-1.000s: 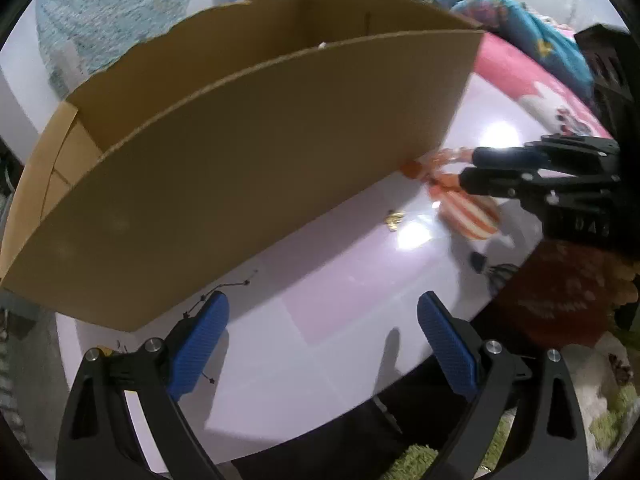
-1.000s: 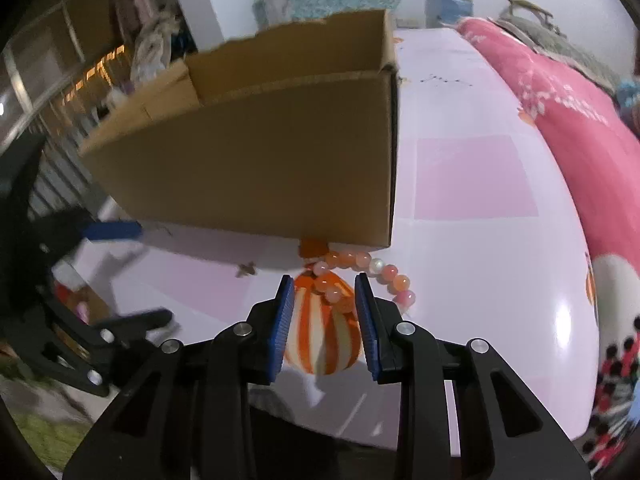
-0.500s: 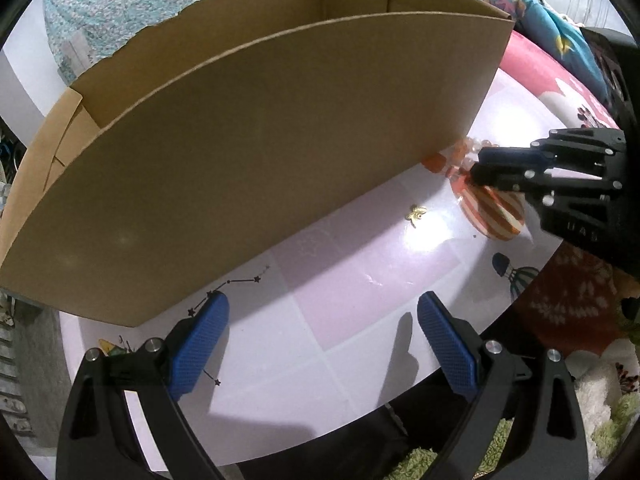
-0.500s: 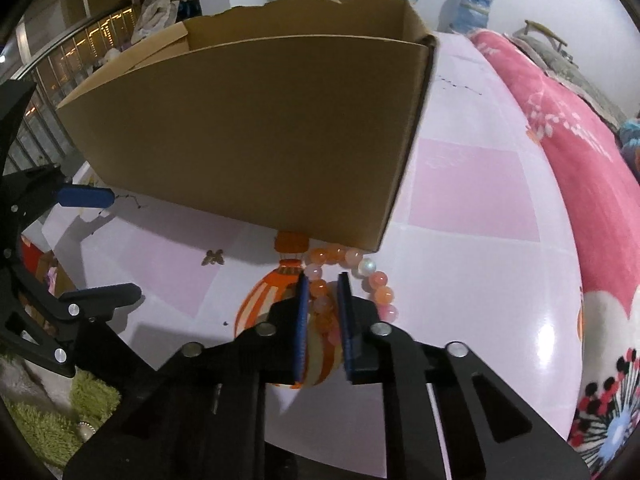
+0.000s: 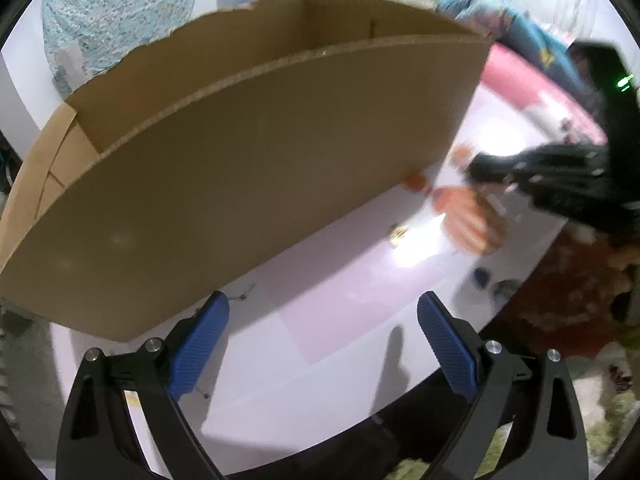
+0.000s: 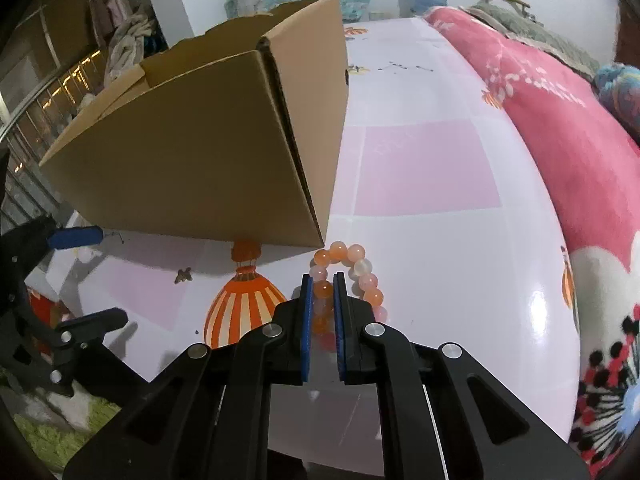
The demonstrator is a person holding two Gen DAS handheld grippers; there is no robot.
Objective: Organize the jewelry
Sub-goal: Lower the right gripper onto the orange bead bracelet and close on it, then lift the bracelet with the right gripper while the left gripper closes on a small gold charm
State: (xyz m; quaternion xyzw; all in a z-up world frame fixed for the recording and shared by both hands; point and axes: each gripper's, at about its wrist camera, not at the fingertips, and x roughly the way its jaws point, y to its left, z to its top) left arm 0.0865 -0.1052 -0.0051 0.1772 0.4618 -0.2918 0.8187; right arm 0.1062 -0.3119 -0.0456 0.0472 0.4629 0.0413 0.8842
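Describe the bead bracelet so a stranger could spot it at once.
Find the big open cardboard box on the glossy pink-and-white table. At the box's near corner lies a bracelet of round orange, peach and milky beads, its near side pinched in the right gripper. The tiny gold charm nearby is single and flat, not a beaded loop.

An open brown cardboard box (image 6: 208, 140) is standing on the glossy pink-and-white patterned counter (image 6: 432, 168). Just in front of its near corner, an orange-and-pink beaded bracelet (image 6: 360, 268) is lying, one side sitting between the right tool's (image 6: 323, 300) pads. A small gold trinket (image 6: 183, 276) is lying to its left, the left tool (image 5: 320, 332) hovering beyond.
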